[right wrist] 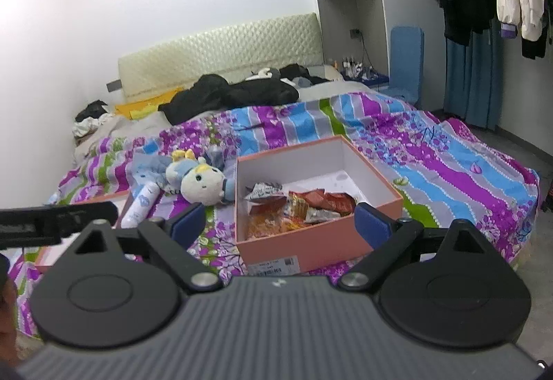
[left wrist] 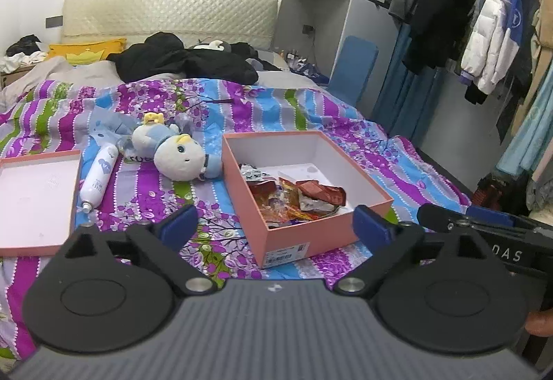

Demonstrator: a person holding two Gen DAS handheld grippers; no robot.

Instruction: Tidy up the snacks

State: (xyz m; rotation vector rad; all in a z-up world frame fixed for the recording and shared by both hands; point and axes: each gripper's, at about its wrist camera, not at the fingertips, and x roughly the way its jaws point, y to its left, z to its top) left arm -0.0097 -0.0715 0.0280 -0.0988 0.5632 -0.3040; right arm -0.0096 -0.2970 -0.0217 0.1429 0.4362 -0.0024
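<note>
Snacks (left wrist: 297, 196) fill the box's (left wrist: 363, 169) near half, far corner bare.

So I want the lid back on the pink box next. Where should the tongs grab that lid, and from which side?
Grip the lid by its raised right rim, the edge nearest the white bottle. It lies open side up, flat on the bedspread, so its thin upright wall is likely the only part that fits between the fingers. Come down from above with the open left tongs, one finger inside the rim, one outside.
</note>
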